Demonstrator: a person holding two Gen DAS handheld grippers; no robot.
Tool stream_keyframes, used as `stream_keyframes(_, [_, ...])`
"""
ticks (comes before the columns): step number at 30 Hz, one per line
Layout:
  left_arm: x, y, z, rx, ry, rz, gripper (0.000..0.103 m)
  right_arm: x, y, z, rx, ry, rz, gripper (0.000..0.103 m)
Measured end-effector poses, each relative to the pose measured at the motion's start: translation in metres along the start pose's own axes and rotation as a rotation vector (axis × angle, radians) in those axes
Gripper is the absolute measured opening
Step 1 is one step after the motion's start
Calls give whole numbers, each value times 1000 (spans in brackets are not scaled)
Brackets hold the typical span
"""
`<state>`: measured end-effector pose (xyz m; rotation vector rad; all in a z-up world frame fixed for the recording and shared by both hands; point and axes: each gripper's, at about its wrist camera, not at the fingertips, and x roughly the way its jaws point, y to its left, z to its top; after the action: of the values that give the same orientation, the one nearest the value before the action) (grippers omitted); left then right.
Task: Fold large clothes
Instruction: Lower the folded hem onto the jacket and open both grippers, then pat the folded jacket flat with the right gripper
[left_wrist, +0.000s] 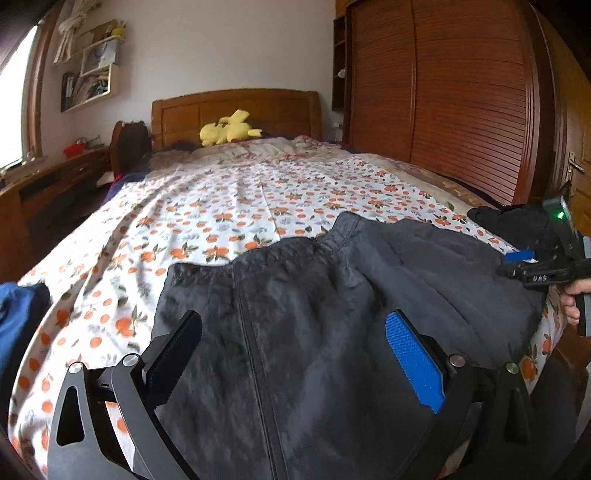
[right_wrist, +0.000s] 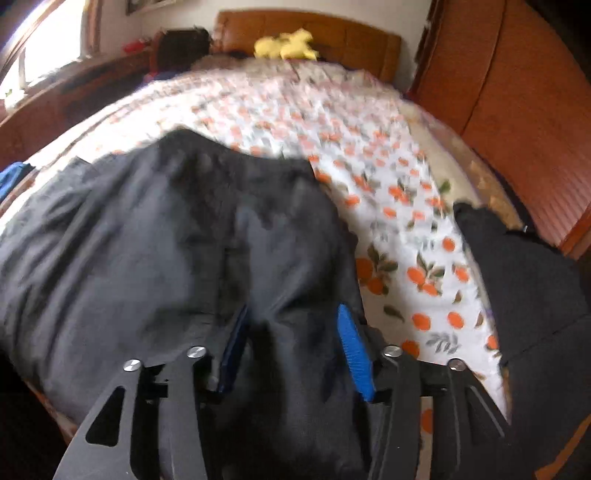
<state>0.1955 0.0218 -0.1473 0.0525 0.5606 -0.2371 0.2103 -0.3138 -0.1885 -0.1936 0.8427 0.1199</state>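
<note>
Left wrist view shows us our left gripper spread wide above the dark jacket, while our right gripper stands half-open over it.

Soft window daylight, fisheye warp, right-view blur

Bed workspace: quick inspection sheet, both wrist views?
Surface: bed sheet, orange-fruit print, wrinkled.
Job's things: dark grey garment spread at the near edge.
Clutter: black clothing at right; blue fabric at left; yellow plush toy by the headboard.
Grippers: left gripper open above the garment; right gripper jaws apart over a fold, grip unclear.
Cables: nothing seen.
Surroundings: wooden wardrobe, wall shelf.
</note>
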Motion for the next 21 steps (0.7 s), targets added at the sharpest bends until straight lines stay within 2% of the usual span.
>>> stream_keyframes(3, [-9,-3,-6,13,16,28,100,-20,8,6,-21,-68,18,67])
stream_keyframes(12, [-43,6,-29,-10,62,125,100,-36,66,16,-115,-133,184,69])
stream_keyframes(21, [-70,38,-52,-58,119,230,100,-26,127,4,-178,-103,314,69])
